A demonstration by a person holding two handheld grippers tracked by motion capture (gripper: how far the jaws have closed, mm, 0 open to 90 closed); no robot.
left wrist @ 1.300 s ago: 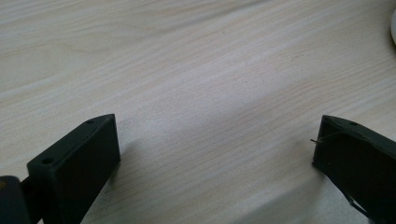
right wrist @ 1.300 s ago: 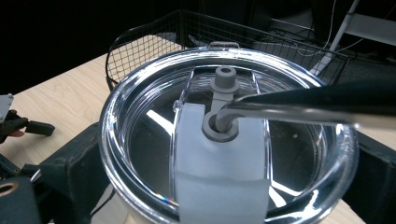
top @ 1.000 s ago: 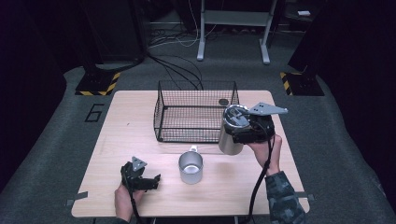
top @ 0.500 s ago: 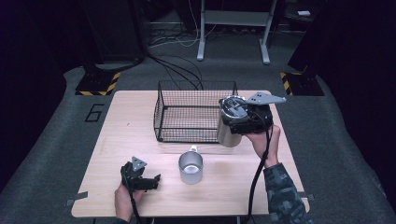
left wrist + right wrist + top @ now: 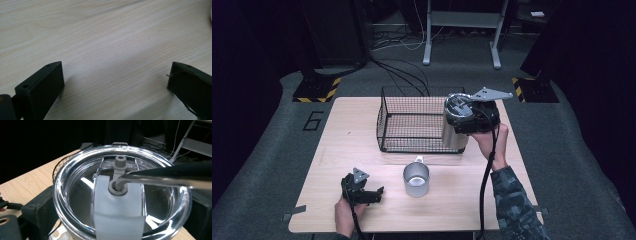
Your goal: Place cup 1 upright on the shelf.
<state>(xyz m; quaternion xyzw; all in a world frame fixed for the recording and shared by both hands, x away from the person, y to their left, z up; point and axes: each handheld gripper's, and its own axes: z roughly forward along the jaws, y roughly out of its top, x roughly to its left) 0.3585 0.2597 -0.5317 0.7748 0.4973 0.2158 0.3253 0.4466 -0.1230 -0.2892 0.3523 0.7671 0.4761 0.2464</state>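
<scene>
The right tool (image 5: 462, 117) is clamped around a steel tumbler (image 5: 454, 136) just below its clear lid (image 5: 120, 195), through which a metal straw (image 5: 160, 178) is passed. The tumbler is held above the bench (image 5: 357, 130), at the right front corner of the wire basket (image 5: 412, 120). The left tool (image 5: 371, 192) is rested on the bench with its jaws spread wide and nothing between them, near a steel mug (image 5: 416, 178).
</scene>
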